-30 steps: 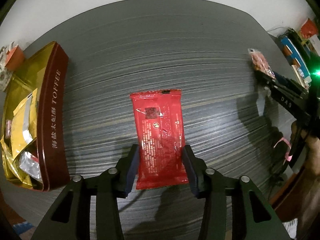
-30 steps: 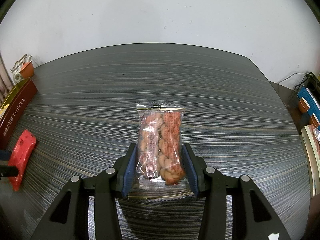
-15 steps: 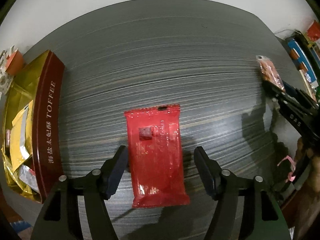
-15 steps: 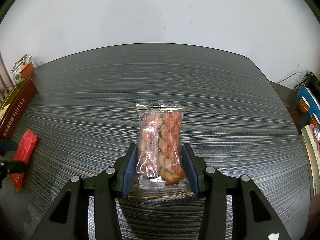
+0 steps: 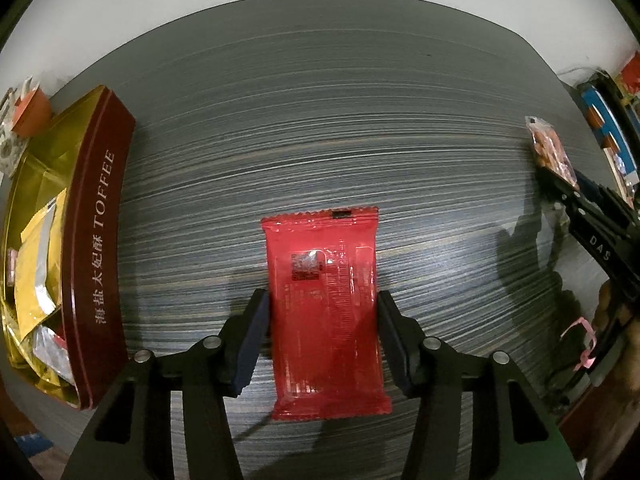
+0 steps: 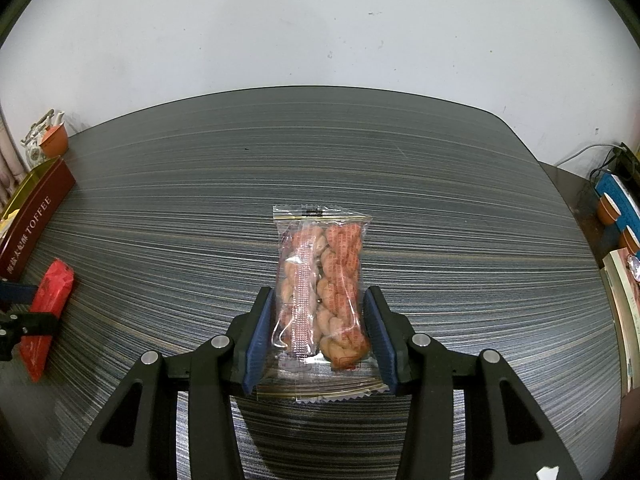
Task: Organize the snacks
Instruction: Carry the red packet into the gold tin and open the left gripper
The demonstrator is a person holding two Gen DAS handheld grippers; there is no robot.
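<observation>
In the left wrist view the left gripper (image 5: pixel 322 336) clasps the red packet (image 5: pixel 326 312) over the striped table (image 5: pixel 320 120) beside the toffee box (image 5: pixel 96 240), while the right wrist view shows the right gripper (image 6: pixel 320 336) clenched on the clear twist-snack bag (image 6: pixel 320 296) above the table.

Striped grey table (image 6: pixel 440 208), white wall (image 6: pixel 320 32) (plain) — orange cups (image 6: pixel 608 210)
</observation>
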